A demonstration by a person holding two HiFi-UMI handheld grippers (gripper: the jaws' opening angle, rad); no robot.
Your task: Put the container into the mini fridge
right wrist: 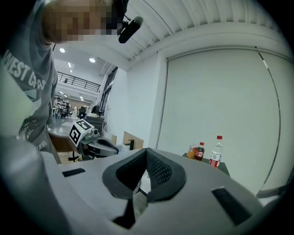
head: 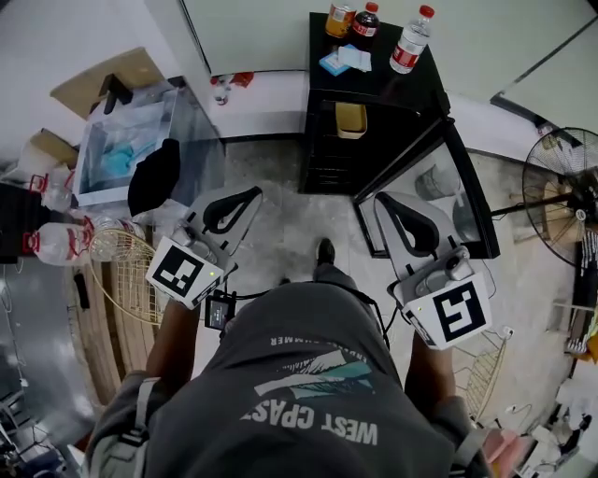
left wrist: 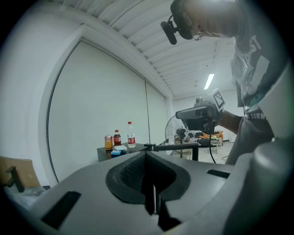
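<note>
A black mini fridge (head: 377, 97) stands ahead of me with its glass door (head: 447, 189) swung open to the right. A yellowish container (head: 350, 119) sits inside it on an upper shelf. My left gripper (head: 252, 192) is held low over the floor, left of the fridge, jaws together and empty. My right gripper (head: 382, 199) hovers just before the open door, also shut with nothing in it. In the left gripper view the left gripper (left wrist: 146, 154) points toward the fridge top (left wrist: 133, 148). In the right gripper view the right gripper (right wrist: 147, 151) is shut and empty.
Three bottles (head: 365, 23) and a blue pack (head: 342, 61) stand on the fridge top. A floor fan (head: 563, 192) is at the right. At the left are a clear plastic box (head: 126, 145), a wicker rack (head: 121, 273) and water jugs (head: 58, 245).
</note>
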